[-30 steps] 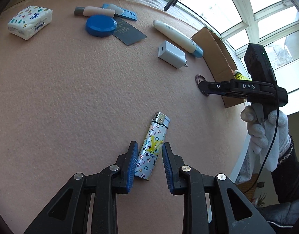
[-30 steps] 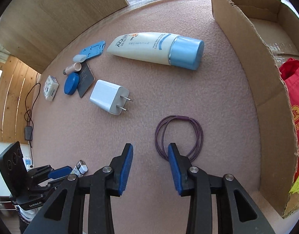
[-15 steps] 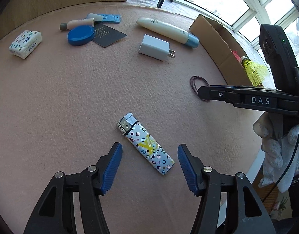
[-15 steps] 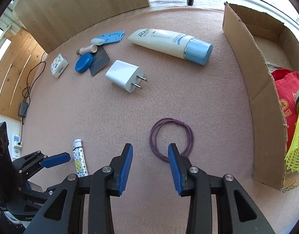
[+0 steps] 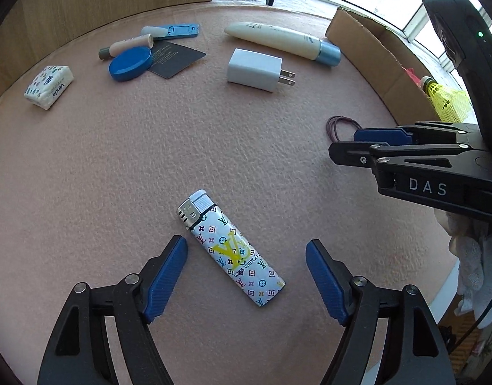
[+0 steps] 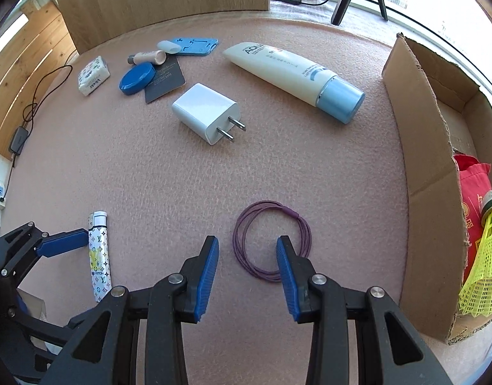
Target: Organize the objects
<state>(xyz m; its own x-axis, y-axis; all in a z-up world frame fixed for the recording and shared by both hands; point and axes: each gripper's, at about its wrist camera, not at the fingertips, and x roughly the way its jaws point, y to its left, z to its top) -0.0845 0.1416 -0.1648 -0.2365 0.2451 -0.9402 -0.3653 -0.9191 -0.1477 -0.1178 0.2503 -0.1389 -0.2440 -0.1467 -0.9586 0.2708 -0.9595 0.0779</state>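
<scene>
A patterned white lighter (image 5: 231, 247) lies flat on the pink felt mat (image 5: 117, 166), slanted between the wide-apart fingers of my open left gripper (image 5: 246, 250); neither pad touches it. The same lighter (image 6: 98, 255) shows low on the left in the right wrist view. My right gripper (image 6: 247, 253) is open and hovers over a purple hair tie (image 6: 271, 240), with the loop's near side between its fingers. From the left wrist view the right gripper (image 5: 367, 136) covers part of the hair tie (image 5: 337, 123).
A cardboard box (image 6: 435, 173) at the right holds a red bag (image 6: 473, 189) and a yellow shuttlecock (image 6: 484, 256). Farther back lie a white charger (image 6: 207, 114), a cream tube (image 6: 297, 77), a blue lid (image 6: 137, 78), a dark card (image 6: 165, 80), a blue stand (image 6: 194, 46) and a tissue pack (image 6: 93, 75).
My left gripper has opened and let go of the lighter, which now lies slanted on the mat. The right gripper has drawn back a little above the hair tie.
</scene>
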